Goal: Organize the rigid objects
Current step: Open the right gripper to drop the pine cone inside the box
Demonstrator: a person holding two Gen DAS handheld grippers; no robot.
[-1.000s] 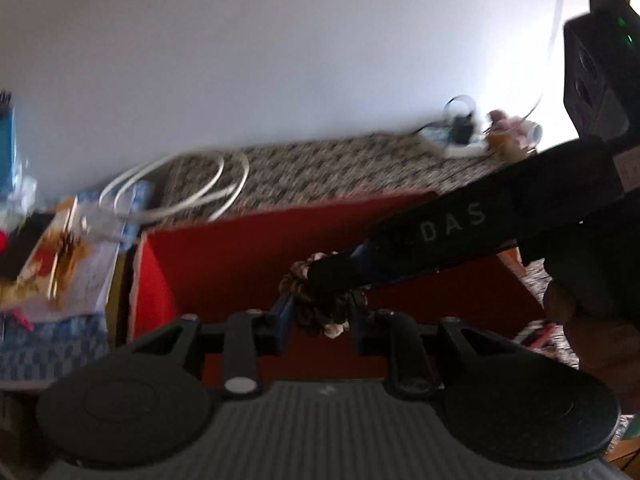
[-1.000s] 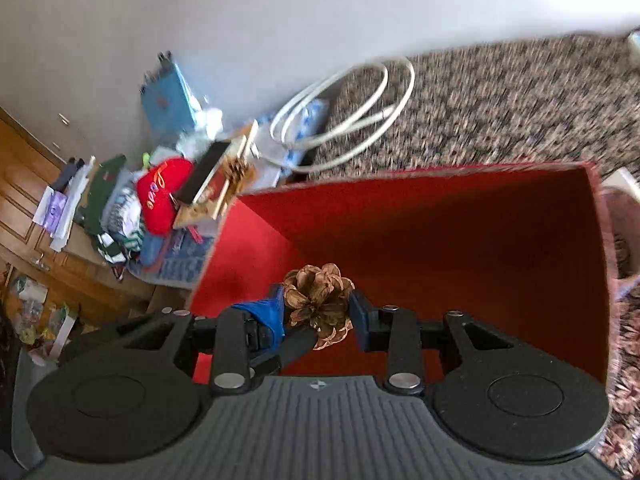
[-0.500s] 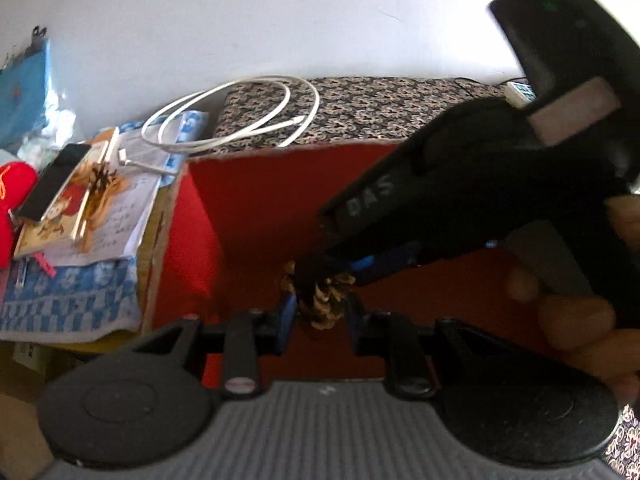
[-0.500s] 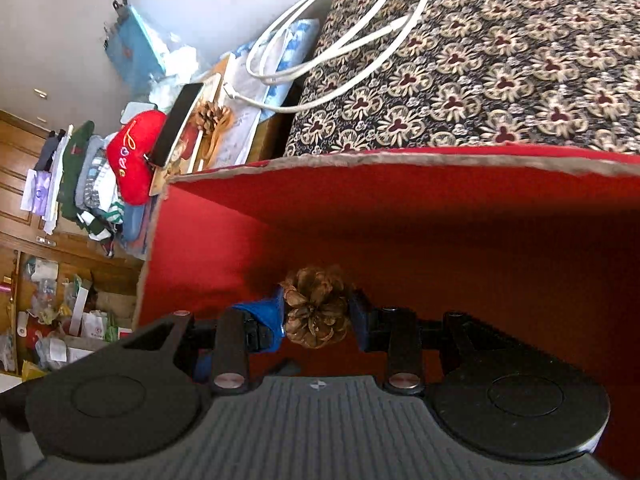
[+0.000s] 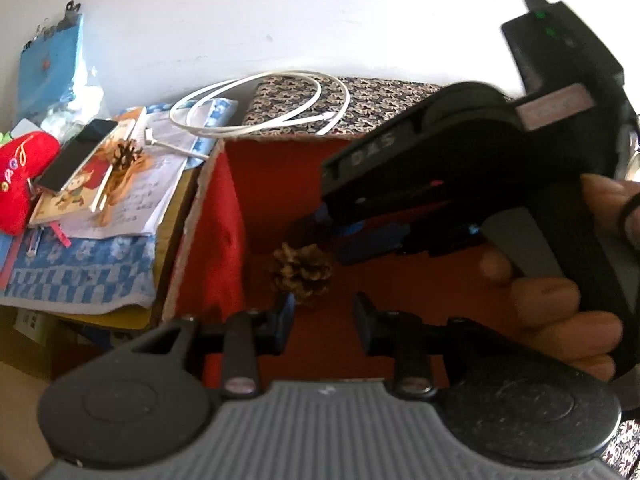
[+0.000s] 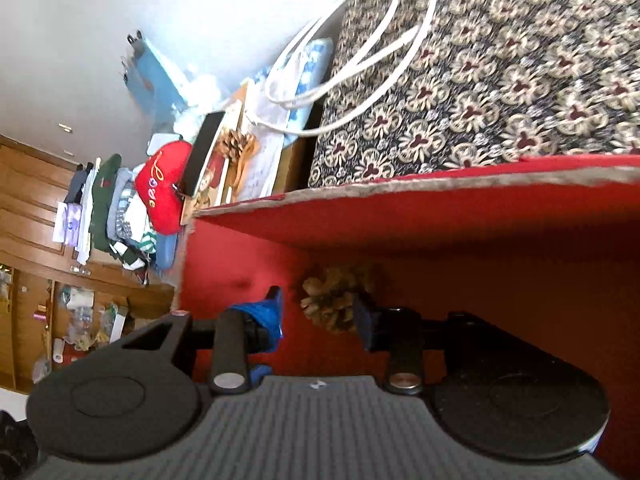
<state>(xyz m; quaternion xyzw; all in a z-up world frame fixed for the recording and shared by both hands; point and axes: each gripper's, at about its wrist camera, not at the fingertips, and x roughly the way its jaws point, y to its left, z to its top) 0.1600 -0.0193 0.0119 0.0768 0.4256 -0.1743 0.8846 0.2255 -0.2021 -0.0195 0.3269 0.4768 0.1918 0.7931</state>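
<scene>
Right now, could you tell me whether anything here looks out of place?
Yes: a second pine cone lies on the books beside the red box, while the other pine cone is already inside it.

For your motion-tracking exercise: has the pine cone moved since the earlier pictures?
Yes. The pine cone has left the left tool, whose jaws just opened, and lies lower inside the red box.

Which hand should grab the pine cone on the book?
Probably left. Left gripper and right gripper jaws have just been opening, nothing gripped; that pine cone lies left of the red box, nearer the left.
</scene>
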